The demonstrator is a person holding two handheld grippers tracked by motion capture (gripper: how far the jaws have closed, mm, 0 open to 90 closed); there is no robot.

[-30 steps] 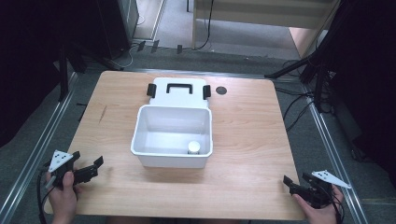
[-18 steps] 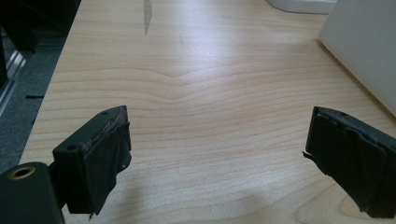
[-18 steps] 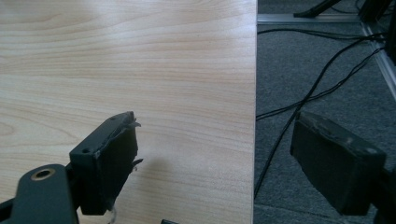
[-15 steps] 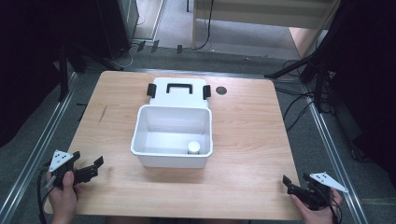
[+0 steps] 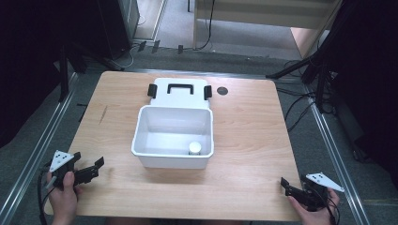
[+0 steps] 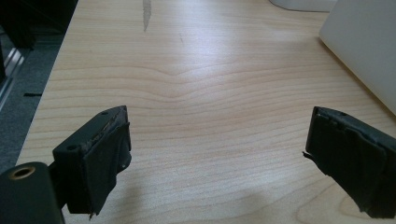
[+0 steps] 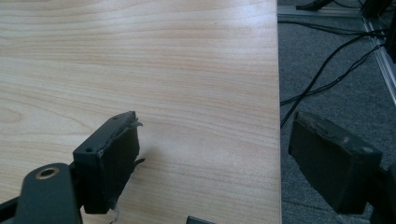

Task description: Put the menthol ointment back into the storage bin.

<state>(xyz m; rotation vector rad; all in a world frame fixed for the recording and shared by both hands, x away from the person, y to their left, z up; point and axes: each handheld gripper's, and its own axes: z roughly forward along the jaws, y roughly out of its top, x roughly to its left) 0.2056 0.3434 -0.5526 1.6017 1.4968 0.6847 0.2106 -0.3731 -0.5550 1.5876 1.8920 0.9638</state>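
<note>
An open white bin (image 5: 141, 136) stands in the middle of the wooden table (image 5: 248, 136), and a small white round container (image 5: 195, 148) rests in its near right corner. Flat behind the bin lies its white lid (image 5: 179, 98) with a black handle and black clips. At the near left corner a hand holds my left gripper (image 5: 89, 164), open over bare wood (image 6: 219, 163), with the bin's wall (image 6: 364, 42) ahead to the right. My right gripper (image 5: 292, 185) is held open at the near right corner (image 7: 219, 163), its jaws straddling the table's right edge.
A dark round hole (image 5: 222, 90) marks the tabletop right of the lid. Metal rails (image 5: 333, 150) run along both sides of the table. Black cables (image 7: 327, 79) trail over the grey floor to the right. A dark streak (image 6: 146, 14) marks the wood far left.
The right gripper has slid a little left along the near edge. The left gripper, bin and lid have hardly moved.
</note>
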